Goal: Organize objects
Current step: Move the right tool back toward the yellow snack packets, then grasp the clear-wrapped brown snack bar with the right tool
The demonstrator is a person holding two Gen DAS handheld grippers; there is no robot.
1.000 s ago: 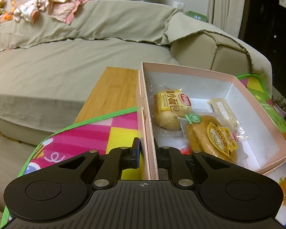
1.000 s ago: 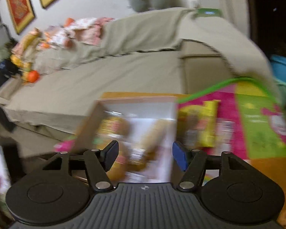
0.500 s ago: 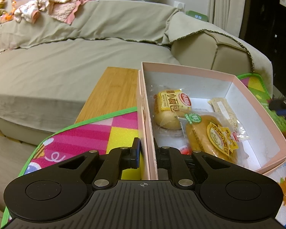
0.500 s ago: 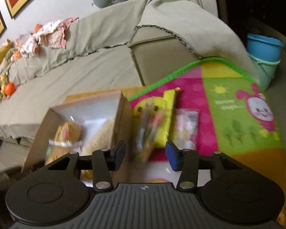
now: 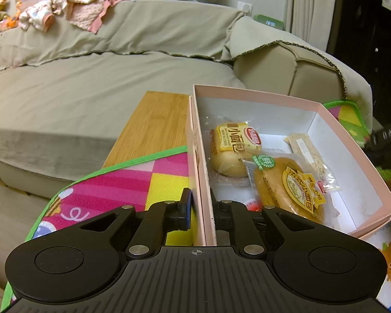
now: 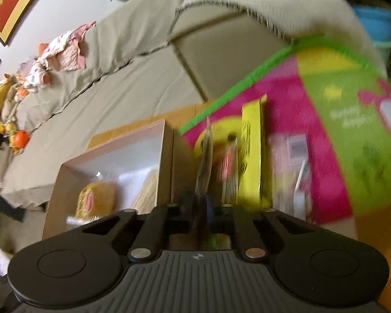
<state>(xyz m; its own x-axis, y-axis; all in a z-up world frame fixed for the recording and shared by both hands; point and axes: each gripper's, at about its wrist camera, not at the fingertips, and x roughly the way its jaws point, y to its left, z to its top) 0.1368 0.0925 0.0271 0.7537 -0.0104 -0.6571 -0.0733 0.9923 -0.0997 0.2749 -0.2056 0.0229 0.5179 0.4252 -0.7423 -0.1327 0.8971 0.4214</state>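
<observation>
Colourful play mat (image 5: 133, 182) by the sofa: left gripper (image 5: 201, 203) pinches the pink cardboard box (image 5: 352, 140) wall, right gripper (image 6: 208, 206) clamps a blurry yellow snack packet (image 6: 251, 154), probably lifting it boxward next.

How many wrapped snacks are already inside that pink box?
3 clearly: a small bun at the back of the pink box, a bigger round bun in front, and a pale bar on their right. Something red peeks out underneath, maybe another.
</observation>
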